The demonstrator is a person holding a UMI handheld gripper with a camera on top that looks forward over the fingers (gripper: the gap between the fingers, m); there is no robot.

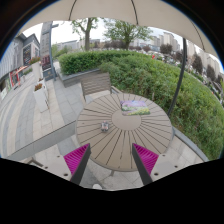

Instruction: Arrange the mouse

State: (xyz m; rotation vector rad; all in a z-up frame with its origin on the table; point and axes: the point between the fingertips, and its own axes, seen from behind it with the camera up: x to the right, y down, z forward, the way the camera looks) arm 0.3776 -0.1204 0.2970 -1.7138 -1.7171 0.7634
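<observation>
Gripper (111, 160) sits high over a round slatted wooden table (120, 135) on an outdoor terrace. I read the jaws as open: the two magenta pads (77, 157) stand well apart with nothing between them. Near the table's middle, just ahead of the fingers and slightly left, lies a small dark object (104, 126); I cannot tell whether it is the mouse. Farther off, toward the far right part of the tabletop, lies a flat pale item (136, 108), possibly a mat or paper. A wooden chair (96, 84) stands at the table's far side. A hedge (150, 72) borders the terrace on the right, with buildings (28, 50) far left.
</observation>
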